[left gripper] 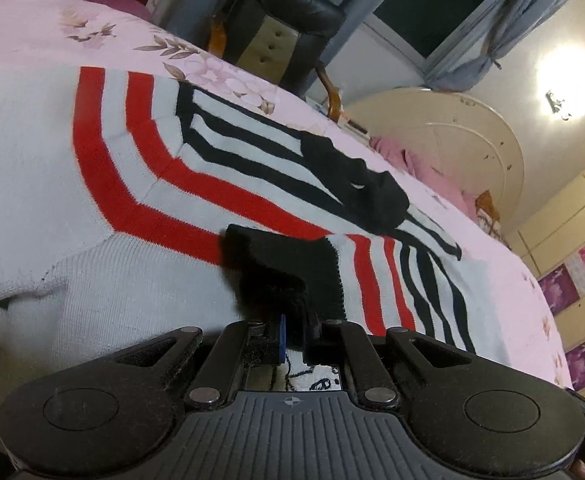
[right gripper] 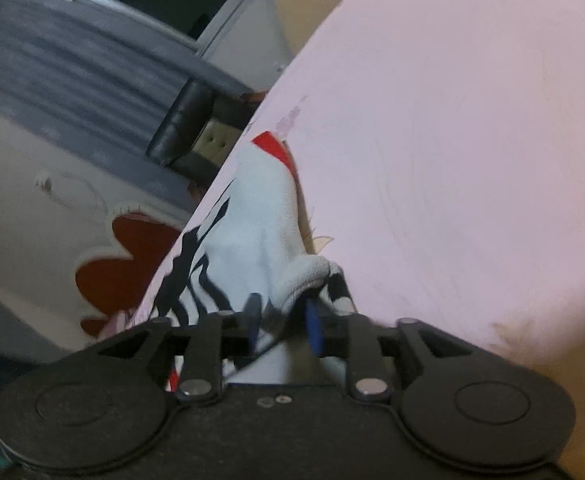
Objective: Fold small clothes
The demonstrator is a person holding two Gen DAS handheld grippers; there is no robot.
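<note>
Right wrist view was blurred; the right gripper [right gripper: 280, 320] pinched the sweater [right gripper: 248, 232] at lower centre. The left gripper [left gripper: 294, 332] clamped its black cuff [left gripper: 280, 276], fingertips hidden; no writing was readable

A home bedroom: floral pink bedsheet [left gripper: 104, 28], curtained window [left gripper: 444, 4], wardrobe [left gripper: 572, 216].

Left gripper [left gripper: 292, 338]: matte black body, ribbed grey centre plate with a small crosshair mark, two round black caps on either side, black linkage bars pinned with silver rivets, blue pad on one finger. Right gripper [right gripper: 282, 326]: same black build, silver rivets, two small screws on the centre plate, blue pads on both fingers [right gripper: 314, 330]. Triangular cut-outs in the outer links.
</note>
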